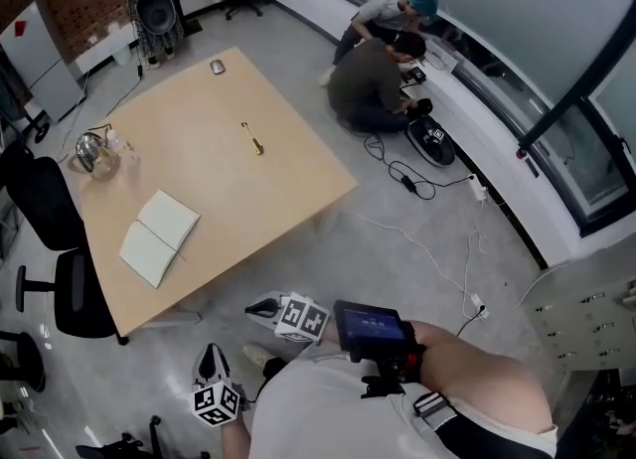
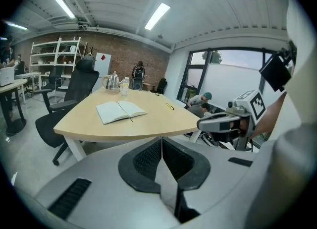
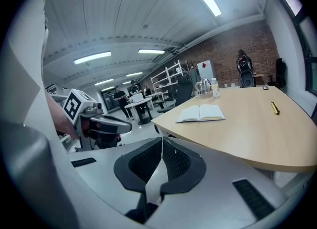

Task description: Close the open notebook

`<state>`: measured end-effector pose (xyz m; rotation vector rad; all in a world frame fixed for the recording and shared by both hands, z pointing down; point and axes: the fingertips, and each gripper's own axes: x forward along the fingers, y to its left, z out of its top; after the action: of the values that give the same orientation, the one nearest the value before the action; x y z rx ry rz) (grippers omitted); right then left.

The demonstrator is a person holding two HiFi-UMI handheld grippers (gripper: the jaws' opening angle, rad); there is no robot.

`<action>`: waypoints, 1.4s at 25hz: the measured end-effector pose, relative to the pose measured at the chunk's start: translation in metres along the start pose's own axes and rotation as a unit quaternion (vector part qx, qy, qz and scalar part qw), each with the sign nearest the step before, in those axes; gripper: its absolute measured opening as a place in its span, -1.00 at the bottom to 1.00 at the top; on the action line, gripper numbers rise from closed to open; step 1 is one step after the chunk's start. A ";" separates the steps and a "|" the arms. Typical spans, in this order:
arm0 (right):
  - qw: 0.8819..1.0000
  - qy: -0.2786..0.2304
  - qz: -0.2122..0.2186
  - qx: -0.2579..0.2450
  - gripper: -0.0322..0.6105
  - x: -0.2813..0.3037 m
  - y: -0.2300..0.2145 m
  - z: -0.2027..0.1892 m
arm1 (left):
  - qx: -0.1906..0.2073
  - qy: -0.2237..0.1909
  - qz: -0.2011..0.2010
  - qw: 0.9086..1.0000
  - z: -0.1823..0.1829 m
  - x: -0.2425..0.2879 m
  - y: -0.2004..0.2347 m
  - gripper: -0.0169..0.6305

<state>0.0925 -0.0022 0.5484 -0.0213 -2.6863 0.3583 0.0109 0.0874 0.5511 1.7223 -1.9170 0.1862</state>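
The open notebook (image 1: 159, 236) lies flat with white pages up on the light wooden table (image 1: 268, 189), near its left front corner. It also shows as the notebook (image 2: 120, 110) in the left gripper view and the notebook (image 3: 200, 113) in the right gripper view. Both grippers hang off the table, close to the person's body. My left gripper (image 1: 209, 353) has its jaws pressed together with nothing between them. My right gripper (image 1: 255, 308) is likewise shut and empty, its tip pointing toward the table's front edge. Each is well short of the notebook.
A yellow pen (image 1: 252, 138) lies mid-table, a metal kettle (image 1: 91, 152) and a bottle (image 1: 124, 149) stand at the left edge, and a mouse (image 1: 218, 67) sits at the far side. Black office chairs (image 1: 60, 248) stand left of the table. Two people (image 1: 383, 60) crouch by cables at the window.
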 end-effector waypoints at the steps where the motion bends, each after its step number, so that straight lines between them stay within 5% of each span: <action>1: 1.000 -0.001 -0.004 0.001 -0.84 0.006 -0.001 0.004 | 0.001 -0.001 -0.002 1.000 0.004 0.001 0.007 -0.91; 13: 0.999 -0.013 -0.047 -0.008 -0.85 0.082 -0.007 0.052 | 0.026 -0.007 -0.041 0.999 0.043 0.016 0.092 -0.91; 19: 0.995 -0.023 -0.101 0.004 -0.85 0.069 -0.025 0.061 | 0.054 -0.014 -0.098 0.994 0.065 0.032 0.075 -0.91; 35: 0.997 0.012 -0.074 -0.011 -0.84 0.126 0.001 0.080 | 0.005 -0.012 -0.058 0.998 0.051 -0.004 0.139 -0.91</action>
<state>-0.0552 -0.0118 0.5301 0.1643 -2.6479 0.2795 -0.1372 0.0918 0.5419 1.8445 -1.8290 0.1333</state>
